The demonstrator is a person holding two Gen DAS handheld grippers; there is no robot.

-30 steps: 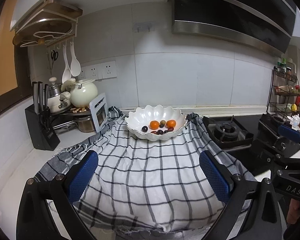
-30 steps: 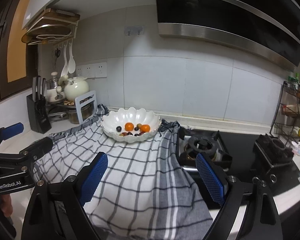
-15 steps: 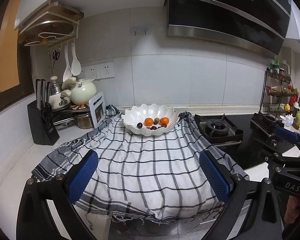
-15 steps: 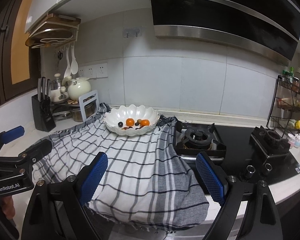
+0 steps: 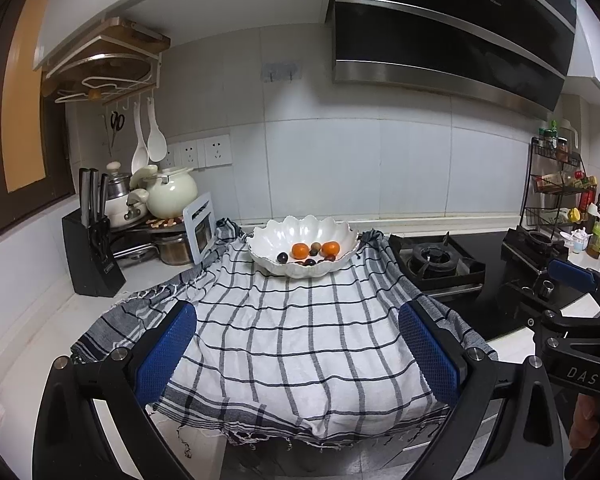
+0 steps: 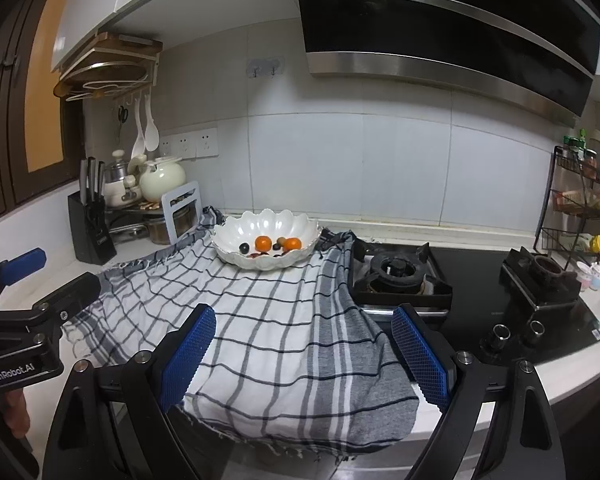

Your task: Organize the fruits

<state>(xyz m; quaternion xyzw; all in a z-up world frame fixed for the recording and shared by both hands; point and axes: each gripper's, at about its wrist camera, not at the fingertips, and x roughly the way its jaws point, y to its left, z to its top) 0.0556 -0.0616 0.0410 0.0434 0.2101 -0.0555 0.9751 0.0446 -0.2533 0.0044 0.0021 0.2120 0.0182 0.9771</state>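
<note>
The fruits (image 5: 315, 251), two orange ones and several small dark ones, all lie in the white scalloped bowl (image 5: 302, 237) at the frame's centre, on the checked cloth (image 5: 300, 332) covering the worktop (image 5: 36, 344). Nothing appears left outside the bowl, so the sorting looks done or nearly so. Left gripper (image 5: 298, 354) and right gripper (image 6: 303, 356) hang low in the frame, jaws released and empty.

"DAS" marks the right hand-held gripper (image 5: 580, 376), "GenRobot.AI" the left hand-held gripper (image 6: 12, 372).
</note>
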